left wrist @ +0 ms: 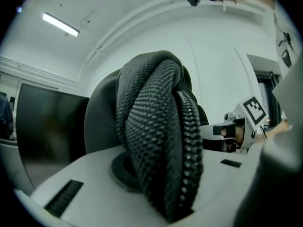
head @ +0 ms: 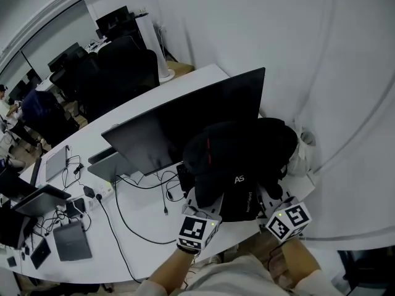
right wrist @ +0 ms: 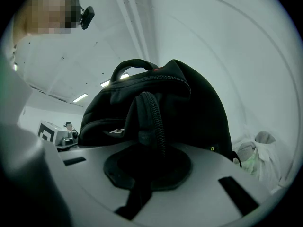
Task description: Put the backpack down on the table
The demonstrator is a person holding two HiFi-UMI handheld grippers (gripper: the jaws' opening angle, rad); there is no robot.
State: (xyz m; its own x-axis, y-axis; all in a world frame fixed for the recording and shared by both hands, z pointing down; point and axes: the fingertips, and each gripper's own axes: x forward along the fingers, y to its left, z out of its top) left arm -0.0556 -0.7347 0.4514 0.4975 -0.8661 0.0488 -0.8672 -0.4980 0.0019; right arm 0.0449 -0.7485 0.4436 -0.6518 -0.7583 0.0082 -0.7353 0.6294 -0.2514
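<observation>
Evidently the black backpack (head: 237, 159) is held upright just in front of the monitor (head: 185, 128), at its right end, over the tabletop (head: 142, 227). I cannot tell whether its base touches down. The left gripper (head: 199, 211) has its fingers clamped on a padded mesh strap (left wrist: 161, 141). The right gripper (head: 274, 207) pinches a zippered fold (right wrist: 151, 122). One grip per side probably keeps the soft bag level and clear of the monitor.

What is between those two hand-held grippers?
The black backpack, in the head view: left hand-held gripper and right hand-held gripper each clamp it.
</observation>
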